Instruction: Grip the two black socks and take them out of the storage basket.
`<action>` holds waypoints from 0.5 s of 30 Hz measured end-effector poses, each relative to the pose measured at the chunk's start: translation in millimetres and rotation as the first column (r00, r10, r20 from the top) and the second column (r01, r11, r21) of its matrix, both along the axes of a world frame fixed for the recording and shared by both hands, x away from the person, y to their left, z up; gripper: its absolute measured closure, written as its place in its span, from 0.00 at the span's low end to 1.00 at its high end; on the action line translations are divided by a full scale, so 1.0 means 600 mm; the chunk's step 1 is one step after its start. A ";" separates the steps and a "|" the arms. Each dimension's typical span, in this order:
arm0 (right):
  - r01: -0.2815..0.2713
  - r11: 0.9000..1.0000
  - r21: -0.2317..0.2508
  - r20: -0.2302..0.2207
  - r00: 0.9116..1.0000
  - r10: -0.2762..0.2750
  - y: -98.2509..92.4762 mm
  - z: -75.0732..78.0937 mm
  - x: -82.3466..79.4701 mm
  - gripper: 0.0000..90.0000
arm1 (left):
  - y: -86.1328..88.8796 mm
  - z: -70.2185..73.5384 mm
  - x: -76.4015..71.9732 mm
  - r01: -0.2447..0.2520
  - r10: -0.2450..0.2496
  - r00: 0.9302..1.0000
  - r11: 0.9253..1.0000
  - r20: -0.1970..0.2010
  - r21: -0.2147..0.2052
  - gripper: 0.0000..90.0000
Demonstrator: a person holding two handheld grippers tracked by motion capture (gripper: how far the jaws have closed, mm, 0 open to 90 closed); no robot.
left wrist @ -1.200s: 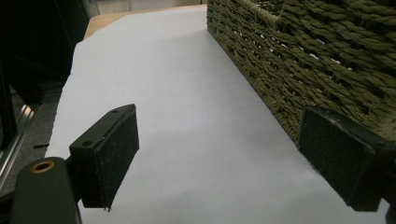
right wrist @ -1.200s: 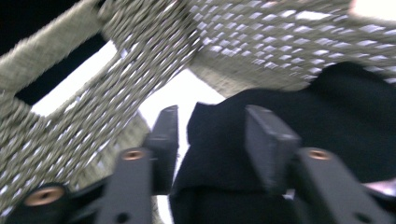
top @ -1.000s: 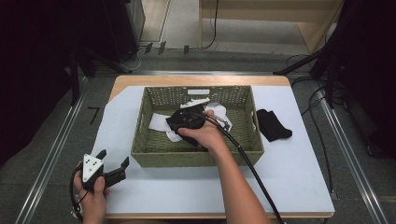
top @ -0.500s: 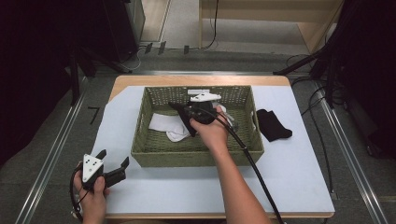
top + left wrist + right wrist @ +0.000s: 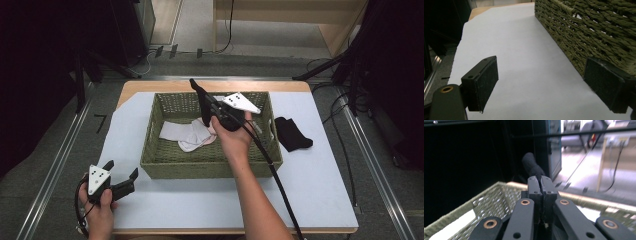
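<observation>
Lifted clear above the basket [image 5: 210, 167], near its far rim: a black sock [image 5: 202, 102], pinched between the closed jaws of the right gripper [image 5: 212, 106] and dangling from them, long axis roughly vertical, upper end poking past the jaw tips (seen in the right gripper view as a dark rounded stub [image 5: 532, 167] beyond the pressed-together jaws [image 5: 539, 187]). Below it in the basket, left of the raised hand: a white sock [image 5: 175, 131] and a pinkish one [image 5: 200, 137], lying flat on the bottom. Outside the basket, just off its right wall on the white sheet [image 5: 320, 180]: a second black sock [image 5: 292, 135], crumpled, apart from the wicker. Probably the mate, so the likely drop spot lies to the right of the basket, across its right rim from the held sock; right hand far nearer to it. Down at the basket's near left corner: left gripper [image 5: 120, 181], jaws spread wide with nothing between them, right pad [image 5: 607, 87] just beside the basket's outer wall [image 5: 584, 32], well apart from both black socks.
</observation>
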State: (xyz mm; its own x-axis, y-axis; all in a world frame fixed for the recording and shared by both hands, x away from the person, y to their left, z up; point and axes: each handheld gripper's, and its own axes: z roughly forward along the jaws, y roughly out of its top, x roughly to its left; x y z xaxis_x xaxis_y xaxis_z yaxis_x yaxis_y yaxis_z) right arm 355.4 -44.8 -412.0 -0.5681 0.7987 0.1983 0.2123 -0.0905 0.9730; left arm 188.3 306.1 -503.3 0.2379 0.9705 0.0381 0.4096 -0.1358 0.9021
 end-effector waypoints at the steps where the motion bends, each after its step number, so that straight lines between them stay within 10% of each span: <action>1: 0.005 1.000 0.000 0.016 1.000 -0.005 -0.002 0.003 -0.002 1.00 | 0.000 0.000 0.000 0.000 0.000 1.000 1.000 0.000 0.000 0.15; 8: 0.049 0.999 -0.008 0.177 0.983 -0.046 -0.022 0.031 -0.021 1.00 | -0.001 0.000 0.000 -0.002 0.002 1.000 1.000 0.004 0.002 0.15; 15: 0.088 0.996 0.015 0.215 0.973 -0.089 -0.051 0.045 -0.026 1.00 | -0.001 0.000 0.000 -0.002 0.002 1.000 1.000 0.005 0.003 0.15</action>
State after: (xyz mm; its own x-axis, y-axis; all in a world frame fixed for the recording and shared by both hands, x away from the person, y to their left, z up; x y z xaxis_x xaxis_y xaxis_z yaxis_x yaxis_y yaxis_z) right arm 339.6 -75.6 -385.1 -0.5252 0.8469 0.0831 -0.0112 -0.1045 0.9945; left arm 188.4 305.6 -503.5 0.2363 0.9708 0.0423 0.4054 -0.1380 0.9037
